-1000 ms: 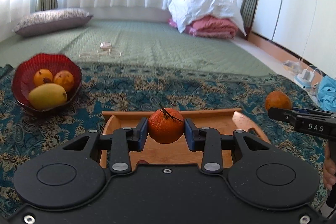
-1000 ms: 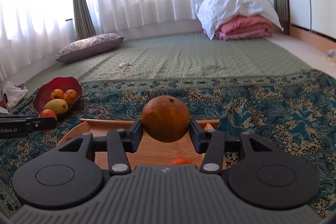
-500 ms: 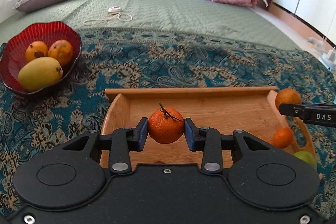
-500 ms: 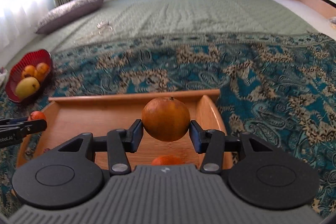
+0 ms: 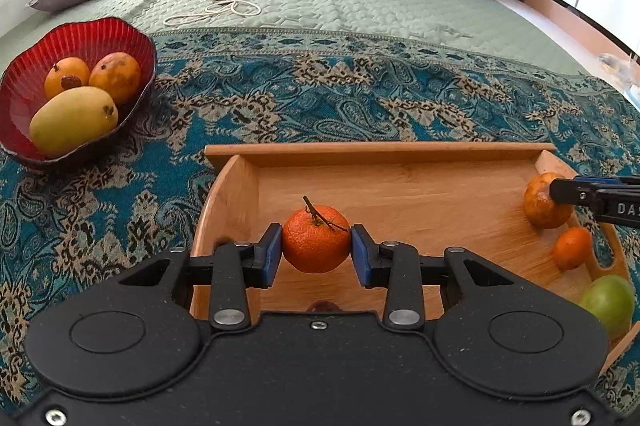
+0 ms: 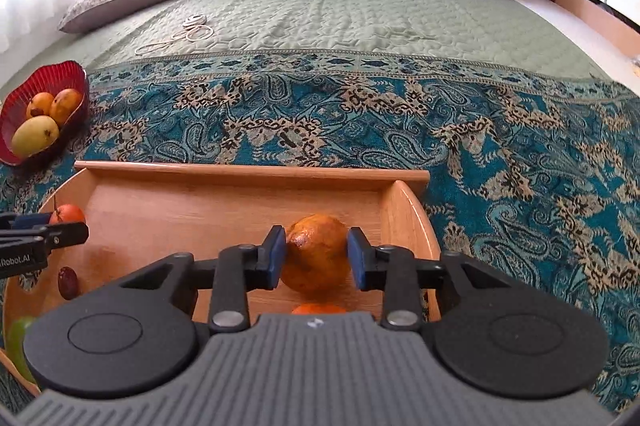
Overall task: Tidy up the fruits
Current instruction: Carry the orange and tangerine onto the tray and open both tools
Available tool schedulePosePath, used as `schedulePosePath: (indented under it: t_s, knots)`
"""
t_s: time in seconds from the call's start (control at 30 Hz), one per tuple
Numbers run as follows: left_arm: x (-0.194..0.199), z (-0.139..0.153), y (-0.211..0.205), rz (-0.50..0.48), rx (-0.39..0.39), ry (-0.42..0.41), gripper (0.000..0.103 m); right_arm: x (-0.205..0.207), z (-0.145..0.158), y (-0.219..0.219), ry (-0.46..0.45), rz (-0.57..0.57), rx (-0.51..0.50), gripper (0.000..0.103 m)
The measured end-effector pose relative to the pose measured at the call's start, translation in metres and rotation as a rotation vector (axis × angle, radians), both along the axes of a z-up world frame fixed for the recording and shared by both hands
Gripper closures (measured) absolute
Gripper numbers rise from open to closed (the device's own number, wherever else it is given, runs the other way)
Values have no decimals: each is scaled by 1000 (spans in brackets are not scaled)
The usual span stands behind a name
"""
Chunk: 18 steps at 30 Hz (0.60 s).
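The left claw (image 5: 316,253) is clamped on a small bright-orange mandarin with a thin brown stem (image 5: 316,244), its blue pads (image 5: 273,254) pressed to either side of the fruit, which hangs over the floor of a shallow light-wood tray with curved ends (image 5: 380,151). The right claw (image 6: 317,253) grips a larger, duller orange with a mottled skin (image 6: 316,252) over the right end of the same tray, close to its curved wall.

Just below the right claw, a second small orange fruit (image 6: 318,308) lies on the tray floor, partly hidden by the claw's body. To the left of the right claw, a dark red date-like fruit (image 6: 67,282) rests on the wood. Right of the left claw, a green round fruit (image 5: 608,300) sits at the tray's near corner.

Far left of both claws, a red fluted glass bowl (image 5: 100,34) stands on the teal paisley cloth (image 5: 360,98), holding a yellow-green mango (image 5: 74,118) and two orange-yellow fruits.
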<state>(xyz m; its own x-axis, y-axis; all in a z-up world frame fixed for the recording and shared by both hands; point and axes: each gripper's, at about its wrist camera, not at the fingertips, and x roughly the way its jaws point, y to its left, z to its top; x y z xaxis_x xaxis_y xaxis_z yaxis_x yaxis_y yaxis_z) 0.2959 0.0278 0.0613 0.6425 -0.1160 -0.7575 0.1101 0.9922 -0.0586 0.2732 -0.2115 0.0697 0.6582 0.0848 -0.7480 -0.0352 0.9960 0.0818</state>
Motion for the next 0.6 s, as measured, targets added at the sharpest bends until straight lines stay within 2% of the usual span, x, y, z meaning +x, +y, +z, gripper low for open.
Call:
schedulePosePath:
  t_s: [0.6]
  knots:
    - [3, -11, 6, 20, 7, 30, 68, -7, -2, -12, 10, -26, 67, 58]
